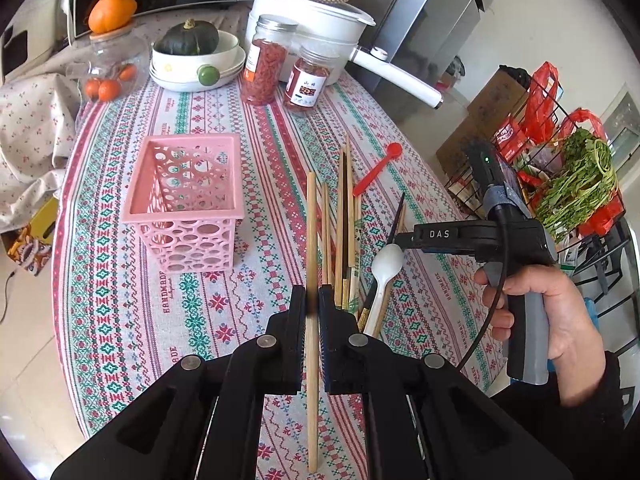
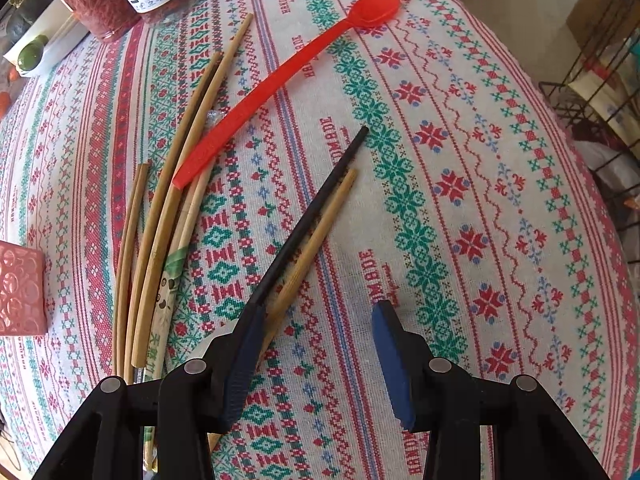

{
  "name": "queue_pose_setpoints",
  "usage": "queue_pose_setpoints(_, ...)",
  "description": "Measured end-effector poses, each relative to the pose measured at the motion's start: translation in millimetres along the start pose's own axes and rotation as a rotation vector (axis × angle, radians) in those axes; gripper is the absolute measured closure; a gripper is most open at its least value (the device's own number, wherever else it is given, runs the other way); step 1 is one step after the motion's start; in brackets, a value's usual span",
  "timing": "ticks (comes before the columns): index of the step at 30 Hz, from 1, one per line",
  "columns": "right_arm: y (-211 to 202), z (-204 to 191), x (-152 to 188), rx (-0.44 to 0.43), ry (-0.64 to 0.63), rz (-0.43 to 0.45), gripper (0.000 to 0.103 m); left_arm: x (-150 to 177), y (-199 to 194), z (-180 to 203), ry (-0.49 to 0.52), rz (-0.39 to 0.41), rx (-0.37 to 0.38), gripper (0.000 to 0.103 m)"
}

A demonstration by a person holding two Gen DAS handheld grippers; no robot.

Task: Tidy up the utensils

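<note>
The left gripper (image 1: 312, 306) has its fingers closed narrowly on a single pale wooden chopstick (image 1: 311, 240), pinched around mid-length so that it runs out ahead over the tabletop (image 1: 120, 280) and back below the gripper. The pink basket (image 1: 185, 200), presumably where the utensils go, stands just to the left and looks empty as far as can be seen. The right gripper (image 2: 316, 344) hovers with fingers spread wide and holding nothing; its left finger hangs over the black chopstick (image 2: 316, 208), which lies beside a bamboo one (image 2: 316, 236). More chopsticks (image 2: 168, 200) lie bundled to the left, with the red spoon (image 2: 288, 76) resting across them (a white spoon (image 1: 384, 276) shows only in the left view). Chopsticks are light, stiff and thin, so they probably roll or pivot in a pinch; a mid-length grip seems safest. The spoons look like smooth plastic, best taken by the handle.
</note>
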State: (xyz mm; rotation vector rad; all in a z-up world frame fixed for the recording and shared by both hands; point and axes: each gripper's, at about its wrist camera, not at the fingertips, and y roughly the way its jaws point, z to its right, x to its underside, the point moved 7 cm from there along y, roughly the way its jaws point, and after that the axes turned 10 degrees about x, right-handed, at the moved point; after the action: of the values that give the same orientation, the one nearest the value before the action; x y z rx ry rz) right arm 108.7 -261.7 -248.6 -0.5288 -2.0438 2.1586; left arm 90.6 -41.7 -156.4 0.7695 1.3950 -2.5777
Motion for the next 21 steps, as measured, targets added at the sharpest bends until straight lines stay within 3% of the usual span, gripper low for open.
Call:
queue_pose_setpoints(5,5.1,0.4,-8.9,0.036,-0.005,0.000,0.055,0.0,4.6,-1.1,0.005,-0.008,-0.007,0.097)
queue_pose_setpoints(10,7.0,-20.4,-11.7,0.145,-0.093,0.057,0.051,1.2,9.3,-0.2,0.006,-0.015,-0.011,0.097)
queue_pose_setpoints(12,5.6,-24.3,-8.8,0.134,-0.107,0.062,0.054,2.3,10.0,0.1,0.007,-0.017,-0.011,0.097)
queue_pose_setpoints(15,3.4,-16.6,-7.7,0.124,-0.109,0.064,0.068,2.9,9.3,-0.7,0.010,-0.017,-0.014,0.097)
queue_pose_setpoints(17,1.2,-3.5,-7.4,0.103,-0.087,0.058,0.087,2.8,9.8,-2.0,0.010,-0.018,-0.018,0.097)
queue_pose_setpoints(21,4.6,5.7,-9.4,0.074,-0.055,0.060,0.094,3.2,12.8,-0.3,0.015,-0.020,-0.023,0.097)
